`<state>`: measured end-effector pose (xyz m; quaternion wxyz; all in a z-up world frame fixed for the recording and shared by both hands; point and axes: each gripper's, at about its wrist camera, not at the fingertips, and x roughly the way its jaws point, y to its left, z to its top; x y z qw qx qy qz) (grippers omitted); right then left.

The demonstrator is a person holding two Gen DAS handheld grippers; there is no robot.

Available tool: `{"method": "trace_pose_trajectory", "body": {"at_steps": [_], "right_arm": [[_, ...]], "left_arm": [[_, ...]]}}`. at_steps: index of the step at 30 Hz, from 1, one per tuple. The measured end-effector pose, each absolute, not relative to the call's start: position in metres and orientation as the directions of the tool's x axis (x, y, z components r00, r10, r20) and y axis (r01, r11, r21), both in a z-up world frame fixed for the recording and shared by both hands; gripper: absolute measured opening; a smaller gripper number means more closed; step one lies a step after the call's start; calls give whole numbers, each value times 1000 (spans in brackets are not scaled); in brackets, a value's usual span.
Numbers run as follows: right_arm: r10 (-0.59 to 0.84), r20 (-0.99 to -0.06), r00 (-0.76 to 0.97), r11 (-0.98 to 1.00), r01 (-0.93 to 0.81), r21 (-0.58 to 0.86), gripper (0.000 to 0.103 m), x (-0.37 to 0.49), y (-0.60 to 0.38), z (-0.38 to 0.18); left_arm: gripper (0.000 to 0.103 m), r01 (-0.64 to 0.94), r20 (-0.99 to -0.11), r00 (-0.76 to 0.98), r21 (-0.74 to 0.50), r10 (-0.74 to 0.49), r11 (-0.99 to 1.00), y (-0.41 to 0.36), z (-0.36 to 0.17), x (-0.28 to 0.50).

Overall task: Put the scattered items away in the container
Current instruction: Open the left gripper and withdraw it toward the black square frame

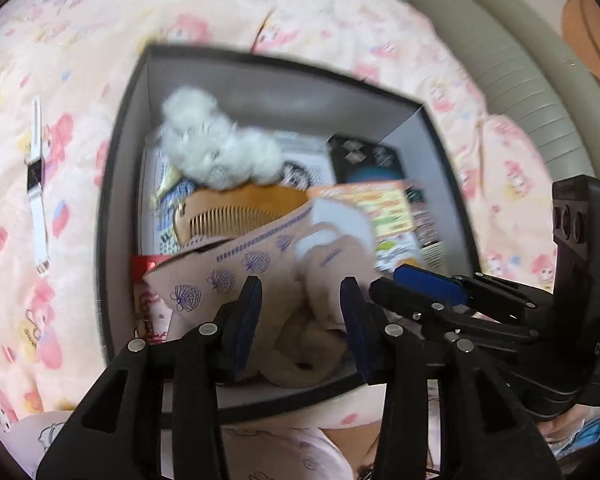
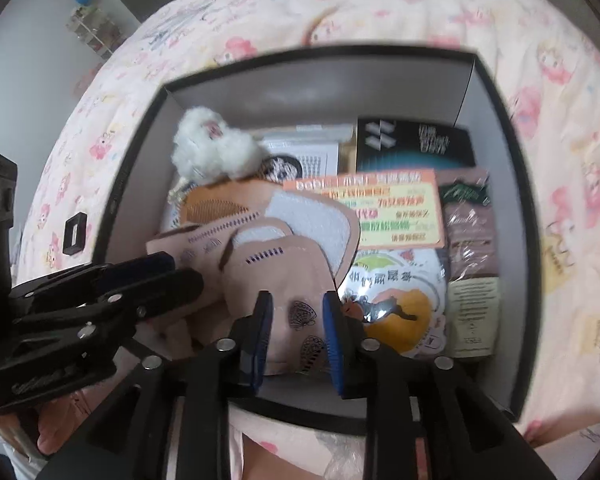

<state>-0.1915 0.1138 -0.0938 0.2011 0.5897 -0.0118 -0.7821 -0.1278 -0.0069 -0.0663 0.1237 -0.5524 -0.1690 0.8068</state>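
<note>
Two grippers of mine hang over the box (image 1: pixel 112 208), both with jaws parted and pads clear of the pink cloth (image 1: pixel 260 256) lying inside it. My left gripper (image 1: pixel 300 316) and right gripper (image 2: pixel 296 336) hold nothing. One watch (image 1: pixel 36 184) lies outside on the bedspread (image 1: pixel 60 60), left of the box, strap running lengthwise away from me; my left hand looks nearer.
</note>
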Motion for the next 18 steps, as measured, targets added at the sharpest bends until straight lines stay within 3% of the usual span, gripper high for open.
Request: {"method": "trace_pose_trajectory", "body": {"at_steps": [6, 18], "right_arm": [[-337, -876, -345, -922, 311, 233, 41, -176, 114, -52], [-346, -825, -446, -916, 349, 196, 41, -123, 107, 6]], "left_arm": [[43, -79, -811, -441, -392, 385, -917, 10, -33, -122], [43, -133, -752, -542, -364, 375, -922, 10, 16, -70]]}}
